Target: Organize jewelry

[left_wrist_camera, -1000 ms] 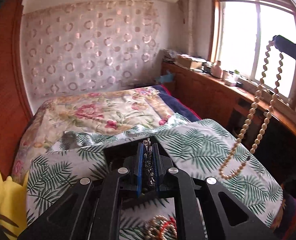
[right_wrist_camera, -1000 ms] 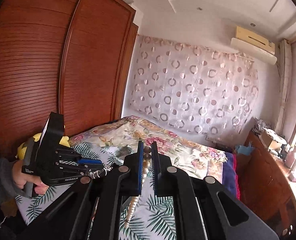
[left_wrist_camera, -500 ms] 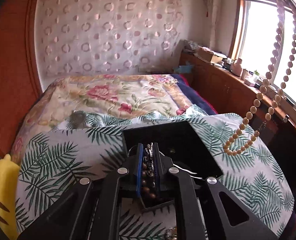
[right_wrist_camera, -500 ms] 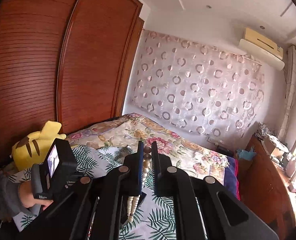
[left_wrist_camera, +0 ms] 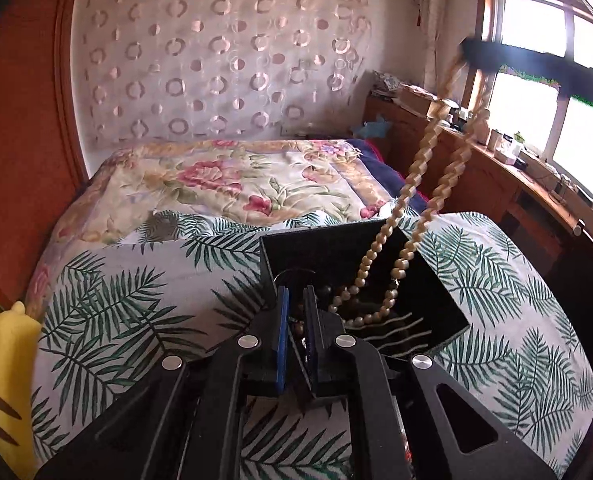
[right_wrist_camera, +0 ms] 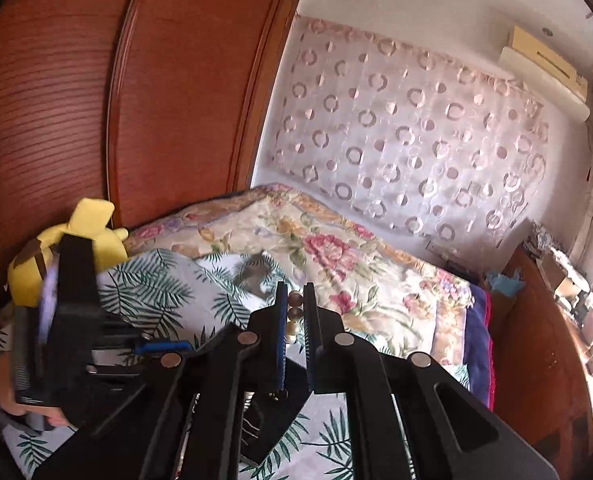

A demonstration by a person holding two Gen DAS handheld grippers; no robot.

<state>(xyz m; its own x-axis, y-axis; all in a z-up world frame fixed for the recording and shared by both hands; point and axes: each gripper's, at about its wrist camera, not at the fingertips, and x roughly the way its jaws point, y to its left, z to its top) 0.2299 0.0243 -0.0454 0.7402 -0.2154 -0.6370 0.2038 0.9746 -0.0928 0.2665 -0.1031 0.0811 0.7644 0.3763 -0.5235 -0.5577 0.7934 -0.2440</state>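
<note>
1. A black tray [left_wrist_camera: 436,292] sat on a sheet with green leaf prints [left_wrist_camera: 144,300], spread over a bed.
2. The left gripper [left_wrist_camera: 295,300] pointed down at the tray's near edge. Its jaws were nearly shut, with only a thin gap.
3. A dark bead string [left_wrist_camera: 296,326] was pinched in that gap. A few dark beads and a thin wire loop showed just past the tips, inside the tray.
4. The right gripper [right_wrist_camera: 295,300] was up high, above the tray. In the left camera it looked like a blurry dark bar [left_wrist_camera: 536,68] by the window [left_wrist_camera: 536,32].
5. Its jaws were nearly shut too. They squeezed the top beads of a long cream bead necklace [left_wrist_camera: 416,168].
6. The necklace hung down from the right gripper in two lines. Its bottom loop reached down into the tray, just right of the left gripper's tips. It could not be told if the loop touched the tray floor.
7. Pale wavy lines [left_wrist_camera: 396,328] showed on the tray's floor, near the loop.
8. A yellow soft toy [right_wrist_camera: 56,256] lay far to the left of the tray, by a brown wooden wardrobe [right_wrist_camera: 136,100].
9. A flower blanket [left_wrist_camera: 236,184] covered the bed behind the tray.
10. A hand [right_wrist_camera: 4,384] held the left gripper's handle, left of the tray.
</note>
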